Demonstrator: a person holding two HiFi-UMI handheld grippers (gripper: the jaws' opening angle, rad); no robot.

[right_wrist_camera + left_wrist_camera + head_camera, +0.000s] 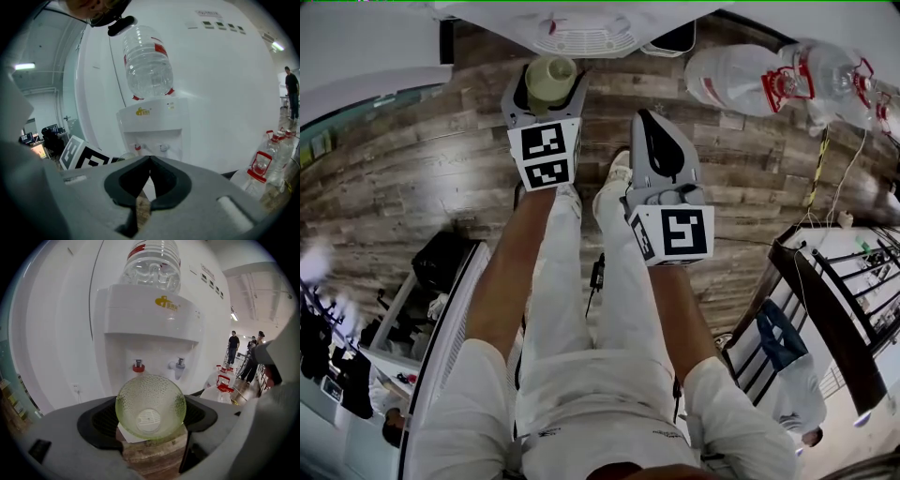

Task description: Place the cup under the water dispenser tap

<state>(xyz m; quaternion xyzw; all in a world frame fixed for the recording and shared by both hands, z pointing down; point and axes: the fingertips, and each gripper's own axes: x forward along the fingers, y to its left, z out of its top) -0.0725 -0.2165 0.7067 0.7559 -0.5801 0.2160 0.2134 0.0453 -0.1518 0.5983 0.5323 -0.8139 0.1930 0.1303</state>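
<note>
Head view: the left gripper (548, 94), at 12 o'clock, is clamped on a pale green cup (550, 75) just short of the water dispenser (581, 28). The right gripper (649, 127) is beside it at 1 o'clock, over the wood floor (412, 178). Water jugs (741, 80) lie at 2 o'clock.

Left gripper view: the cup (150, 406) sits between the jaws with its mouth facing the camera. The red tap (138, 366) and grey tap (179, 365) are just above its rim, at 12 o'clock.

Right gripper view: the jaws are closed together with nothing between them. The dispenser (150, 126) stands ahead, with a bottle (147, 61) on top.
</note>
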